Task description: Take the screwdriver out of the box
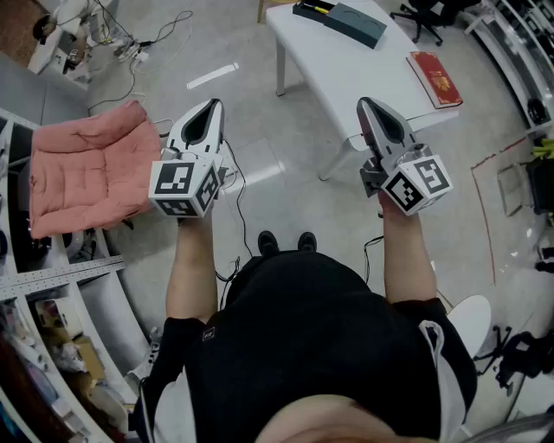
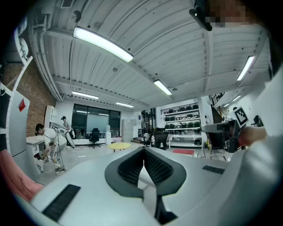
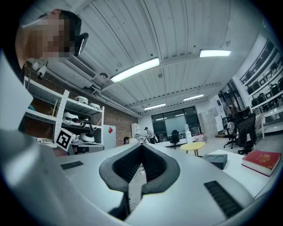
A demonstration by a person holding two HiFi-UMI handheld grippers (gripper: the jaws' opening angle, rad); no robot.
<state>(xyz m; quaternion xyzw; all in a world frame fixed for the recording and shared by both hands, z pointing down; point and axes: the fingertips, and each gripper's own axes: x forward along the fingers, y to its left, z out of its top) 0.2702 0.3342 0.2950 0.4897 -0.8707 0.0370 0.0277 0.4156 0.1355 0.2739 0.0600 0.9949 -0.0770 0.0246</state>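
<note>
A dark grey box (image 1: 351,22) lies at the far end of the white table (image 1: 346,82); it also shows in the right gripper view, box (image 3: 216,160). No screwdriver can be made out. Beside the box lies a dark flat thing with a yellow streak (image 1: 312,9). I hold both grippers level over the floor, short of the table. My left gripper (image 1: 210,105) is shut, tips touching, nothing between them (image 2: 143,150). My right gripper (image 1: 367,104) is shut and empty too (image 3: 142,145), near the table's front edge.
A red book (image 1: 435,78) lies on the table's right side. A pink cushioned chair (image 1: 86,169) stands to the left, with shelving along the left wall. A white round stool (image 1: 472,320) is at the lower right. People (image 2: 48,145) work far off.
</note>
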